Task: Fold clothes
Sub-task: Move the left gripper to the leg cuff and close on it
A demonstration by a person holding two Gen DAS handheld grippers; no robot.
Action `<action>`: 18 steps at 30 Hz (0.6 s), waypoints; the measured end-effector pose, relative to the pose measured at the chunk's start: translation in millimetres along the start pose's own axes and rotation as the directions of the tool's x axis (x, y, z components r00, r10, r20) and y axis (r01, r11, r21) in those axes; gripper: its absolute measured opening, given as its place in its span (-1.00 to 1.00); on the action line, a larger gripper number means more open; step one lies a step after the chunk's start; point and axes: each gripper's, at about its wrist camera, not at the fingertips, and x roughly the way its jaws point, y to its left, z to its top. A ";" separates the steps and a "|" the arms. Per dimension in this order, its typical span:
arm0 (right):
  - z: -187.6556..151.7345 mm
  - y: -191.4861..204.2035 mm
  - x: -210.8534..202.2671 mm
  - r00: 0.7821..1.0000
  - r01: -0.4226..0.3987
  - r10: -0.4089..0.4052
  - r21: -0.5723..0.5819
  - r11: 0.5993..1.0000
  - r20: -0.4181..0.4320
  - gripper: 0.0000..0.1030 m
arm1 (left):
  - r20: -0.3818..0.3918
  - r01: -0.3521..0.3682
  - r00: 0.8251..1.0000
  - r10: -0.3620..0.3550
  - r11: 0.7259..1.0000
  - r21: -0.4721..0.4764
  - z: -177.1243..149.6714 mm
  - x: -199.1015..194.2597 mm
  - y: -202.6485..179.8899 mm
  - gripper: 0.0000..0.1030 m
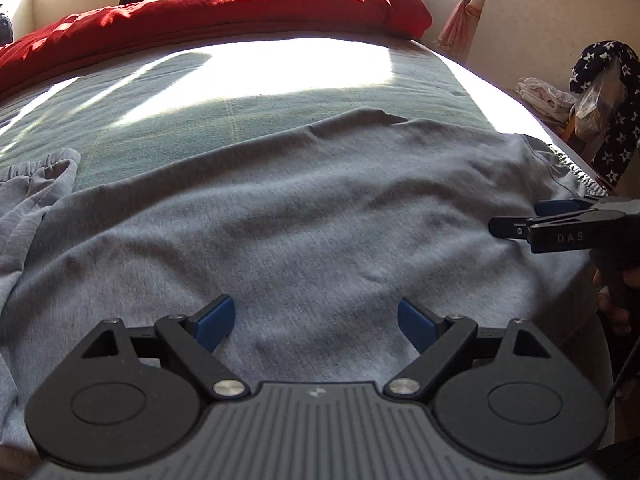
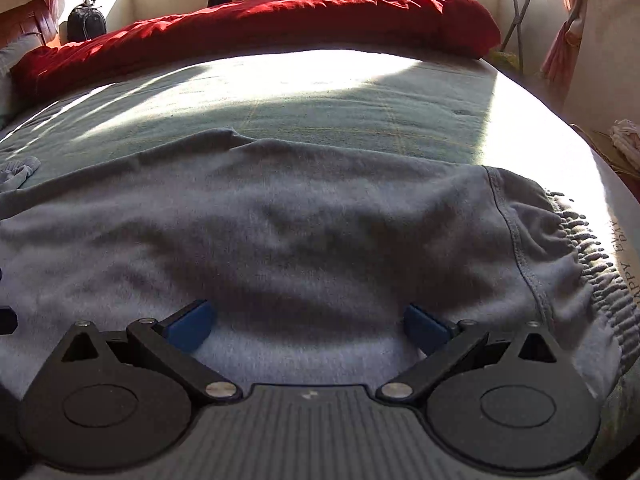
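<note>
The grey garment [image 1: 304, 216] is spread on the bed [image 1: 248, 120] beneath the released left gripper [image 1: 316, 322]. Only there is the right gripper [image 2: 310, 326] seen sideways; its own view shows it released above the elastic waistband [image 2: 592, 264].

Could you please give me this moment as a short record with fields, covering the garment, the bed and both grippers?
garment: grey fleece trousers, spread flat across the bed, elastic waistband at the right edge
surface: pale green bed sheet, partly in bright sunlight
behind: red quilt bunched along the far side of the bed
left gripper: open, over the grey fabric, nothing between its blue pads
right gripper: open, over the fabric near the waistband, holding nothing
fold: not yet begun
</note>
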 end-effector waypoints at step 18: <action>-8.1 -3.9 -4.5 0.998 -0.027 0.027 0.007 1.000 0.060 1.00 | 0.044 -0.191 0.981 0.188 0.980 0.063 54.3 -52.4 43.0 0.37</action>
